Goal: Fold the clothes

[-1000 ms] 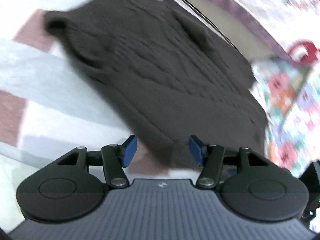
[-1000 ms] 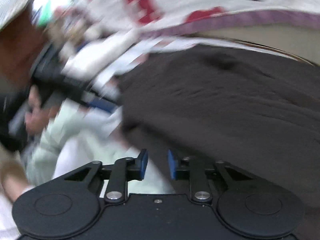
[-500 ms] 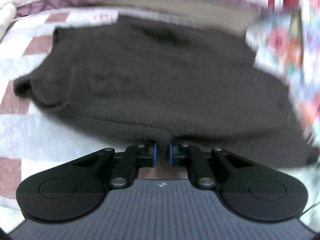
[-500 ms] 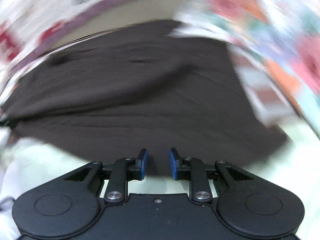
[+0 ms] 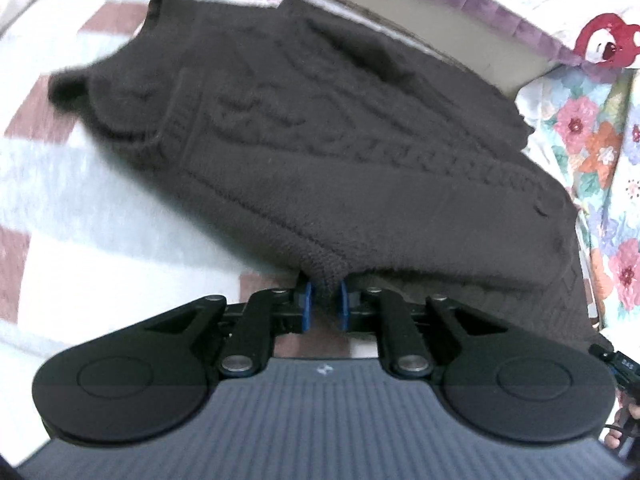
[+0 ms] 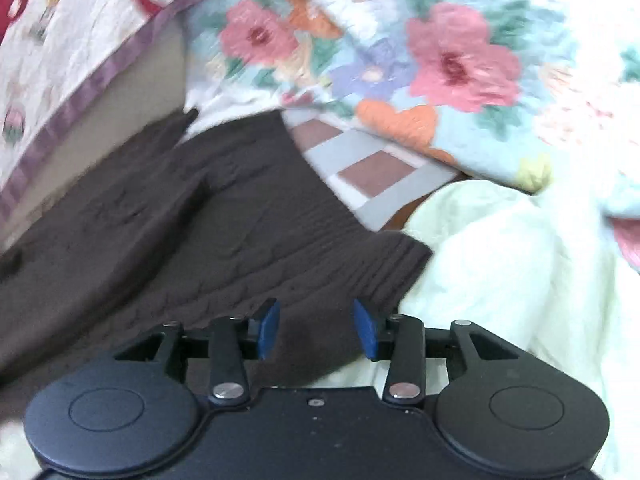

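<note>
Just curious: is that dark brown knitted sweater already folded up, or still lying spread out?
Partly folded. In the left wrist view the sweater has an upper layer doubled over a lower one, with the left claw pinching its near edge.

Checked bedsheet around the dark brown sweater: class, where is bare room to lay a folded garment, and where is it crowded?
Bare checked bedsheet lies open on the cable-knit sweater's cuff side, bordered by the sweater and the picture's edge. A smaller checked strip sits between the sweater hem and the floral quilt. Crowded: the quilt and the pale green blanket.

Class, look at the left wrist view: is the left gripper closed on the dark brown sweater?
Yes, the left gripper pinches a fold of the dark brown sweater between its blue pads.
</note>
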Motion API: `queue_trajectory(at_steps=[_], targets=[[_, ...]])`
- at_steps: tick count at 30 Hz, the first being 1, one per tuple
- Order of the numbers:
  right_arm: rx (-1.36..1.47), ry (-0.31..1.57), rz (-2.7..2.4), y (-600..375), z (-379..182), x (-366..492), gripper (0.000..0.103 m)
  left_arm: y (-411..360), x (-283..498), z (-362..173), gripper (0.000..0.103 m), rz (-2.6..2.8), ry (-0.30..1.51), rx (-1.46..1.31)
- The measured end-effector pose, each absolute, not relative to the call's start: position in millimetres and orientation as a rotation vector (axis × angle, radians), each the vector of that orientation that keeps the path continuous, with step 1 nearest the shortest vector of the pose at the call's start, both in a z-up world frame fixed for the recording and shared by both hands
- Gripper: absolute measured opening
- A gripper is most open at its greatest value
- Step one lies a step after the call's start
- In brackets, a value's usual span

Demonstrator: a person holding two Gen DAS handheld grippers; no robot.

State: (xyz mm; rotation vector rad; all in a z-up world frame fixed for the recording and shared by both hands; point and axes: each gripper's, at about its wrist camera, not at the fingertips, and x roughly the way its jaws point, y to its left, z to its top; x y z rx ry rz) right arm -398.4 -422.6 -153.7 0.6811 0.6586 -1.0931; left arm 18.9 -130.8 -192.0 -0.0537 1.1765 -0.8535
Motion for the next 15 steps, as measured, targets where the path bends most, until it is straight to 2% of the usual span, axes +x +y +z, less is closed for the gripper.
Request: queue_trajectory(at_steps=[5,7,8,11,14,15], targets=[[0.794,0.616,-1.148,-426.6,-154.1,-407.3,0.044,-129.1,22.5,-194.6,0.016,-0.853,1.205,-0.073],[0.784,0.652,-1.161,-423.4,-152.6,-408.2,0.044,-129.9,24.9,-196.3,0.023,-0.845,1.215,-0.074],[0.788,0.662,-1.169,-421.6,-151.5,-408.8,0.044,-130.2,26.1,-197.0,0.023,-0.843,1.219,-0.077],[0.872,0.714,-1.202,-419.6,-158.9,-413.1,0.046,-131.5,29.0,-197.3,0.024,-0.840,1.228,-0.088],[0.966,0.679,-1.222,-416.8,-162.0,-421.0,0.048,-136.4,30.2,-196.1,0.031,-0.841,1.212,-0.065],[0.991,0.661,-1.225,-415.3,-161.9,-423.2,0.052,-137.4,30.6,-196.6,0.032,-0.845,1.203,-0.063]])
